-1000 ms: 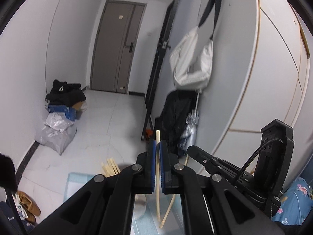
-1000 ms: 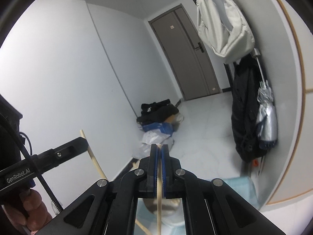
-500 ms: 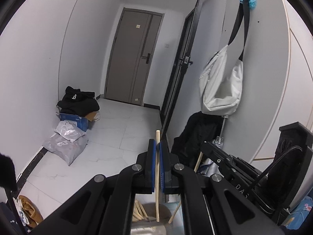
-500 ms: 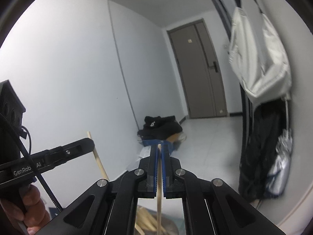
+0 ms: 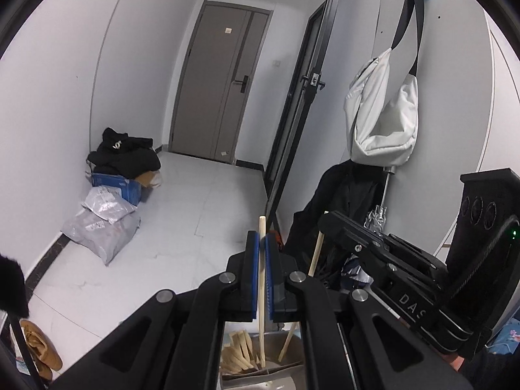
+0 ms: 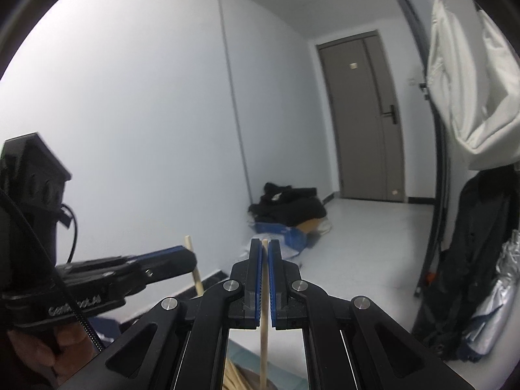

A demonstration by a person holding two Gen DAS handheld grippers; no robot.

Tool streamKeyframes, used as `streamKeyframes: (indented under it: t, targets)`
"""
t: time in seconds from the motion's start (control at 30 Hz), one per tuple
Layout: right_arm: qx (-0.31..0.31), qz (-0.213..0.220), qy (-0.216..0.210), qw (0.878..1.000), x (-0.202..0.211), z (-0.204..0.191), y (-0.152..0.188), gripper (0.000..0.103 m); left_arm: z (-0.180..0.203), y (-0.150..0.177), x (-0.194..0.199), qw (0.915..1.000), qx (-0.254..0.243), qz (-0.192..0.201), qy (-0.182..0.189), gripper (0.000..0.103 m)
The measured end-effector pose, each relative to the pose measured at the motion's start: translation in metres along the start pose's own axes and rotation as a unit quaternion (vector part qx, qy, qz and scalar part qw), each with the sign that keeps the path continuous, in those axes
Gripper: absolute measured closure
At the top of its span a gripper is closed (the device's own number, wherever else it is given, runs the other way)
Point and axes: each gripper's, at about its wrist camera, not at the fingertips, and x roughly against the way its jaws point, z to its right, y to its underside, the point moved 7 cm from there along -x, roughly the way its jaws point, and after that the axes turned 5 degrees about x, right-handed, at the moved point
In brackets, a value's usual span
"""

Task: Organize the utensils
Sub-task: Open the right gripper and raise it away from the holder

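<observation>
Now my left tongs (image 5: 262, 243), clenched on one chopstick (image 5: 261, 292), have dropped toward the metal holder (image 5: 286, 344), which a second ago sat lower and off to one side; the stick's lower tip is inside its rim among the chopsticks already stowed (image 5: 237, 351). Alongside, my right tongs (image 6: 265, 248) have swung in, gripping a second chopstick (image 6: 264, 325) above the same spot. Both sticks look ready to be released into the holder.
</observation>
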Motion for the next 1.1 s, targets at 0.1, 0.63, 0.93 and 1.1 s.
streamKeyframes:
  t: [0.1,0.63,0.93,1.1]
  targets:
    - [0.028,-0.015,-0.009,0.999,-0.003,-0.006,0.012,0.1,-0.004,0.004,-0.001,1.0,0.003,-0.006,0.005,0.103]
    - [0.106,-0.071,-0.031,0.991,0.002,-0.033,0.064,0.1,0.003,0.023,-0.003,0.9995,0.003,-0.026,0.016,0.103]
    - [0.085,-0.074,-0.029,0.993,0.004,-0.025,0.063,0.1,0.005,0.041,-0.003,0.9985,-0.014,-0.048,0.023,0.103]
    - [0.063,-0.084,-0.032,0.994,0.0,-0.016,0.063,0.1,0.002,0.052,-0.008,0.9964,-0.007,-0.079,0.029,0.103]
